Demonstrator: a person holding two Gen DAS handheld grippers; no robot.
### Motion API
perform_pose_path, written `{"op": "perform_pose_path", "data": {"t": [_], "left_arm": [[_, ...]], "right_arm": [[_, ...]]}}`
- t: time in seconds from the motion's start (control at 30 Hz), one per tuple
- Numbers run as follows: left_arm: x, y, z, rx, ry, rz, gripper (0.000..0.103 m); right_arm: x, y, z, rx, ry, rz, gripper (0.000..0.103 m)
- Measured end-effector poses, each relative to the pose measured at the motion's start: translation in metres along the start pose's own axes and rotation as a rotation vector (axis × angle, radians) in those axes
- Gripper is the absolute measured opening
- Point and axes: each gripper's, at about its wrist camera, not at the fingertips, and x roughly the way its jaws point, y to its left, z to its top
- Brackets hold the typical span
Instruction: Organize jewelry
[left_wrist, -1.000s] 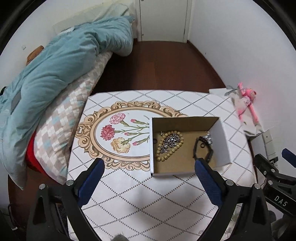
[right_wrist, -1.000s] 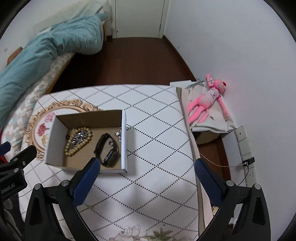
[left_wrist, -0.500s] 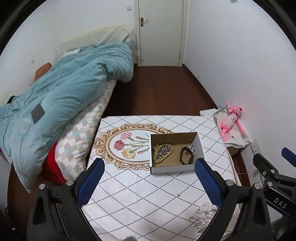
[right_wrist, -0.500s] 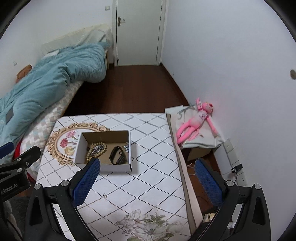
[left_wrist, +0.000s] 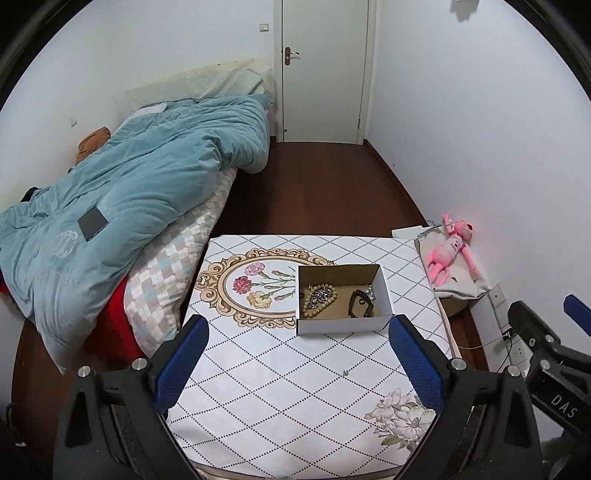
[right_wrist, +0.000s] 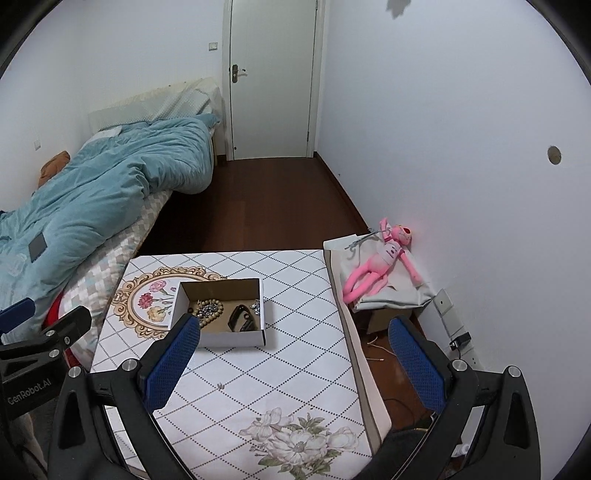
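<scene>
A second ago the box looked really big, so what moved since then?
Both grippers pulled up and back from the table, so the cardboard box looks smaller and the door and more of the bed show. The left gripper and right gripper stayed open and empty. The beads, black band and pink toy did not move.

Jewelry (left_wrist: 319, 300) lies in the box (left_wrist: 341, 325) — box on the table (left_wrist: 280, 391).
</scene>
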Motion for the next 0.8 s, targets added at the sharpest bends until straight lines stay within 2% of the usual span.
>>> {"op": "perform_pose_path", "data": {"t": [0.3, 0.8], "left_arm": [[0.011, -0.003, 0.009, -0.005, 0.049, -0.001, 0.100], [0.060, -0.005, 0.024, 0.004, 0.129, 0.043, 0.100]], "right_arm": [[0.009, 0.000, 0.009, 0.008, 0.030, 0.007, 0.103], [0.071, 0.012, 0.025, -0.023, 0.124, -0.017, 0.103]]}}
